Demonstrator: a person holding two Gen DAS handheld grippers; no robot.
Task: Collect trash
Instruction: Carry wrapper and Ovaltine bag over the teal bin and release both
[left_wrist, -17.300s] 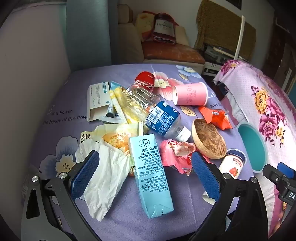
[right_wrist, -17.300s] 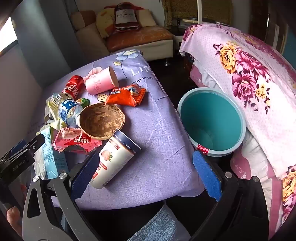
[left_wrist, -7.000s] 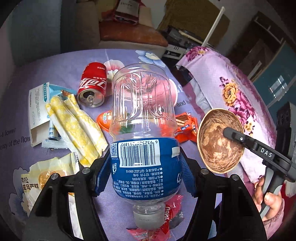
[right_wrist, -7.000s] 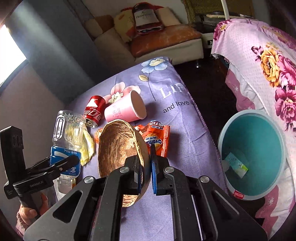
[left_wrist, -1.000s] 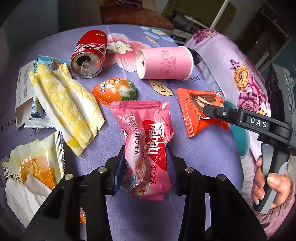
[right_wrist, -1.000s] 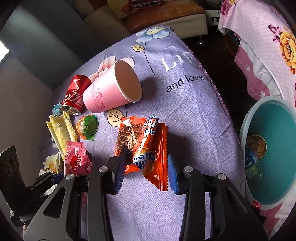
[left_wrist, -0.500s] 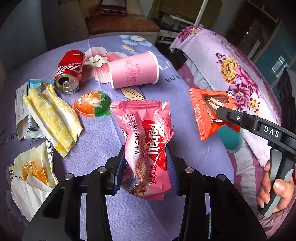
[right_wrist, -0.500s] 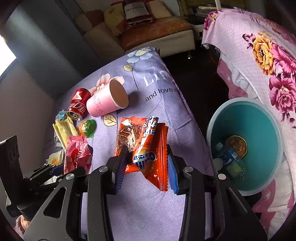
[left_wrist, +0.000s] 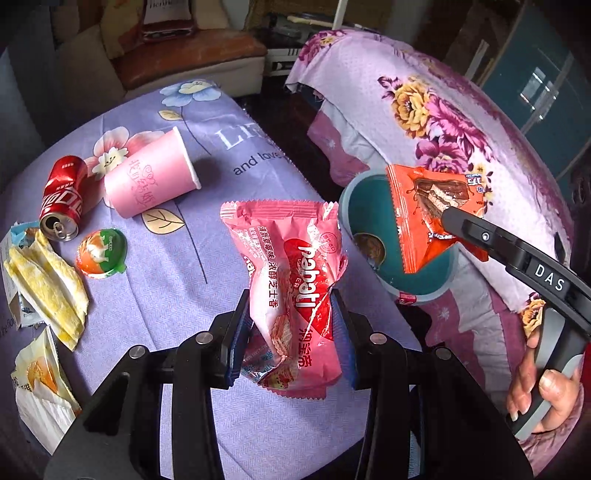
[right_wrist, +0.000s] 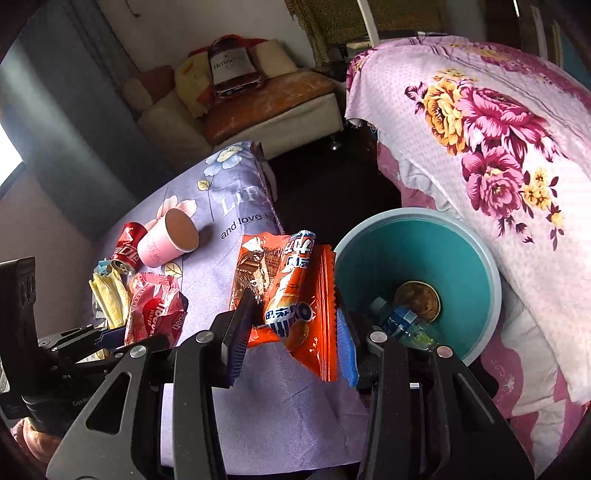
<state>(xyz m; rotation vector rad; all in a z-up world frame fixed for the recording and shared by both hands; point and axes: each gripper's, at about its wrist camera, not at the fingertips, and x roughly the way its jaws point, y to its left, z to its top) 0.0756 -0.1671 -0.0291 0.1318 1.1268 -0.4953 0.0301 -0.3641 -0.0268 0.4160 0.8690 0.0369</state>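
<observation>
My left gripper (left_wrist: 293, 325) is shut on a pink wafer wrapper (left_wrist: 291, 273), held above the purple tablecloth (left_wrist: 192, 280) near its right edge. My right gripper (right_wrist: 291, 332) is shut on an orange snack wrapper (right_wrist: 291, 291), which hangs over the rim of the teal bin (right_wrist: 476, 258). In the left wrist view the orange wrapper (left_wrist: 424, 206) shows in front of the bin (left_wrist: 365, 199). A plastic bottle (right_wrist: 402, 325) and a brown bowl (right_wrist: 419, 297) lie inside the bin.
On the cloth lie a pink paper cup (left_wrist: 151, 181), a red cola can (left_wrist: 62, 199), an orange-green jelly cup (left_wrist: 101, 251), yellow wrappers (left_wrist: 48, 284) and a torn packet (left_wrist: 37, 380). A floral-covered bed (right_wrist: 498, 147) rises behind the bin. A sofa (right_wrist: 266, 103) stands at the back.
Both grippers have carried their wrappers to the right, off the middle of the table toward the bin. The orange wrapper now hangs by the bin's rim.
</observation>
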